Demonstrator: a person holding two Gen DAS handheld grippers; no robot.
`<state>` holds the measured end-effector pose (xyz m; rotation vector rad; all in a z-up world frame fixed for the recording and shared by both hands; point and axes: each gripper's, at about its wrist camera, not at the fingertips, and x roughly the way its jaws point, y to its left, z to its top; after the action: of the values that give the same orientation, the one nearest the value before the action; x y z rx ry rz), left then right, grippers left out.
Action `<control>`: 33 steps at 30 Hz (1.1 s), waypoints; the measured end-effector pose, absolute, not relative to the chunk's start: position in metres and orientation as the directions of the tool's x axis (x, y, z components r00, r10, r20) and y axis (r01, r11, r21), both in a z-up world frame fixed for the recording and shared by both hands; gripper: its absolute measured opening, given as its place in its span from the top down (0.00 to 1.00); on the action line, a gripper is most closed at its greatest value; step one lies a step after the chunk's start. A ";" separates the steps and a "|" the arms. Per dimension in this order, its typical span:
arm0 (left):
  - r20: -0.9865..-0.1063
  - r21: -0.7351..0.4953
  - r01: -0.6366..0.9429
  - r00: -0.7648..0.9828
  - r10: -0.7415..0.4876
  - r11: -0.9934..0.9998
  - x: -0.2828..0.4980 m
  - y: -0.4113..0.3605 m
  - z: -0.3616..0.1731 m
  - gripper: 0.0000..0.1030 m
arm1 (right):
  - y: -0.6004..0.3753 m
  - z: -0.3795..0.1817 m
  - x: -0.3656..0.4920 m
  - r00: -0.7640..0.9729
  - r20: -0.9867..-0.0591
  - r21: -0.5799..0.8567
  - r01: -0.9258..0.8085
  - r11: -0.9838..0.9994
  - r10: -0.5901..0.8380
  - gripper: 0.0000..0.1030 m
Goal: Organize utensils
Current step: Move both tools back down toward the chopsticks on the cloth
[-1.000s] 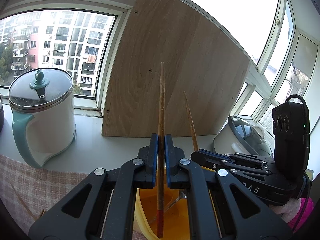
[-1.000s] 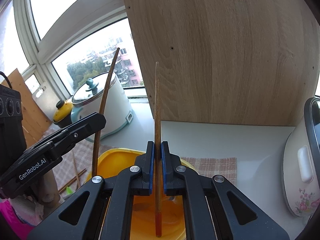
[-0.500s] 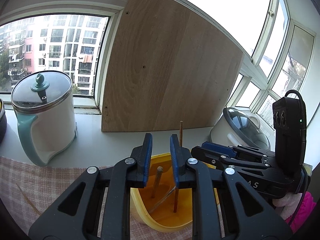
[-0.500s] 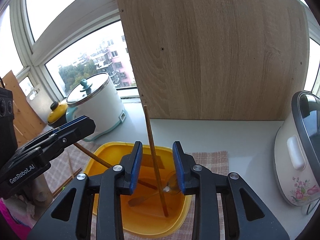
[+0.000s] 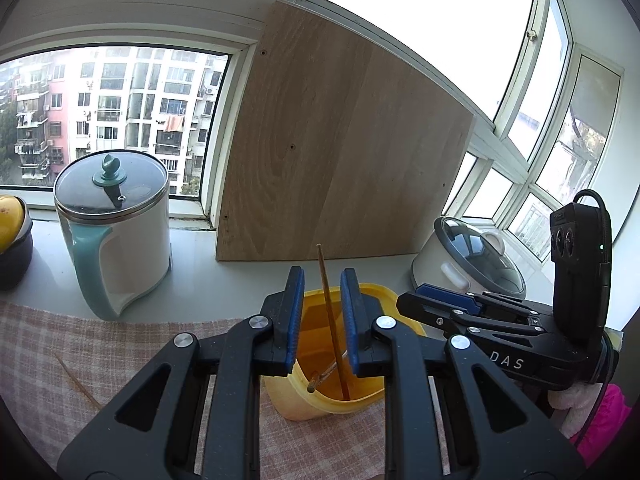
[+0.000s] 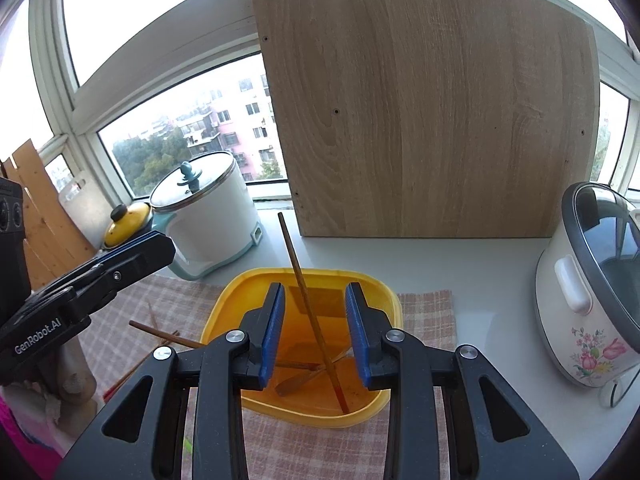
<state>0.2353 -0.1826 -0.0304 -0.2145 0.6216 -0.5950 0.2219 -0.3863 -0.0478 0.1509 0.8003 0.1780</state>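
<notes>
A yellow plastic tub [image 6: 244,284] stands on the checked cloth in front of both grippers. One brown chopstick [image 6: 300,276] leans upright in it, its red tip on the tub floor. A second chopstick [image 6: 160,332] lies low, one end out over the tub's left rim. A wooden spoon [image 6: 298,382] rests on the bottom. My right gripper [image 6: 316,320] hovers open above the tub, its pads clear of the leaning chopstick. In the left wrist view my left gripper [image 5: 322,308] is open over the tub [image 5: 296,404], with the chopstick [image 5: 329,300] standing free beyond its pads.
A white pot with a teal handle [image 5: 116,240] stands at the left and a wooden board [image 5: 340,152] leans on the window behind. A flowered rice cooker [image 6: 592,292] stands at the right and a small yellow-lidded pot [image 6: 128,220] at the far left. Loose sticks [image 5: 76,380] lie on the cloth.
Both grippers held a chopstick upright over the tub, then opened and let them drop in. Both have since pulled back and risen a little.
</notes>
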 end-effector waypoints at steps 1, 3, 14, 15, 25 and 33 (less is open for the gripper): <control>-0.484 -0.359 0.456 0.655 -0.581 0.814 0.233 -0.179 -0.029 0.82 | -0.384 -0.046 0.219 0.682 -0.698 0.203 -0.104 0.974 0.218 0.72; -0.480 -0.354 0.454 0.662 -0.576 0.817 0.227 -0.171 -0.024 0.76 | -0.379 -0.042 0.212 0.685 -0.695 0.199 -0.110 0.974 0.219 0.72; -0.471 -0.342 0.406 0.707 -0.528 0.848 0.197 -0.104 -0.003 0.73 | -0.349 -0.023 0.179 0.709 -0.663 0.200 -0.142 0.969 0.241 0.61; -0.478 -0.334 0.404 0.706 -0.522 0.852 0.195 -0.097 -0.002 0.73 | -0.346 -0.022 0.176 0.709 -0.661 0.201 -0.147 0.969 0.245 0.60; -0.595 -0.244 0.352 0.681 -0.426 0.904 0.177 -0.032 -0.028 0.73 | -0.310 -0.024 0.144 0.701 -0.653 0.192 -0.211 0.959 0.285 0.37; -0.680 -0.217 0.286 0.641 -0.355 0.933 0.168 0.005 -0.064 0.73 | -0.286 -0.039 0.127 0.665 -0.674 0.179 -0.272 0.945 0.320 0.37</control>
<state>0.1677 0.0052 -0.0640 -0.0921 0.7946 -0.3659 0.1271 -0.2860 -0.0387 0.0649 0.7736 0.3346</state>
